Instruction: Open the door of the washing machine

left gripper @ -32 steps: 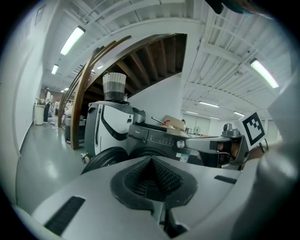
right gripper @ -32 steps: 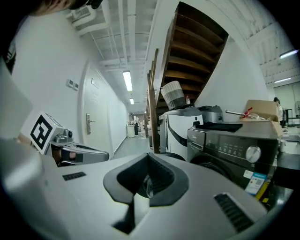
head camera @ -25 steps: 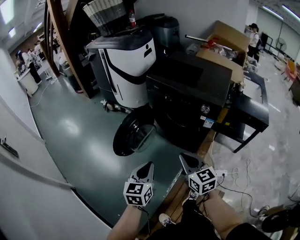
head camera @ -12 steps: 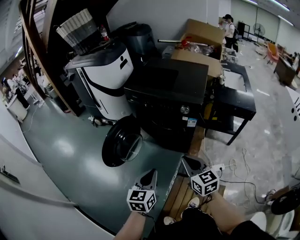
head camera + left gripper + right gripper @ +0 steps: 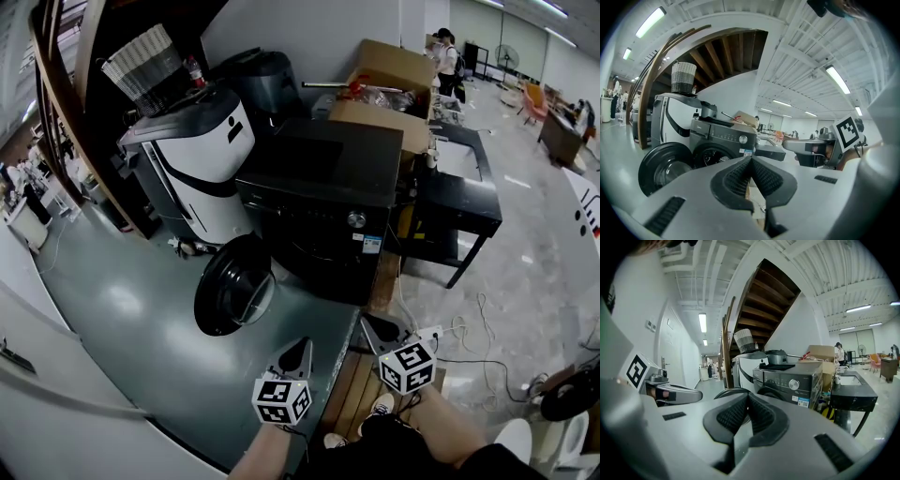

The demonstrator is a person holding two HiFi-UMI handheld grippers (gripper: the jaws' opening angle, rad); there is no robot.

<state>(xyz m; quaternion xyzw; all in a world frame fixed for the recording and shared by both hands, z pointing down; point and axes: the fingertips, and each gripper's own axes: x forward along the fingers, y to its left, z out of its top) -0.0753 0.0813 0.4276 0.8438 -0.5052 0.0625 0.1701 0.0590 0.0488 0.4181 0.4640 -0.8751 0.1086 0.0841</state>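
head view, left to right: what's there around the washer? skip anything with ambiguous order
wicker basket → open washer door → washing machine → black table. The white appliance and the cardboard box are left out because they overlap their neighbours.

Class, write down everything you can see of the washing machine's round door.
The round black washing-machine door has a thick, glossy, plastic-looking rim around a bulging see-through window. It stands wide open and upright at the left of the dark front-loading washing machine in the head view, over the grey-green floor. Only the machine touches it.
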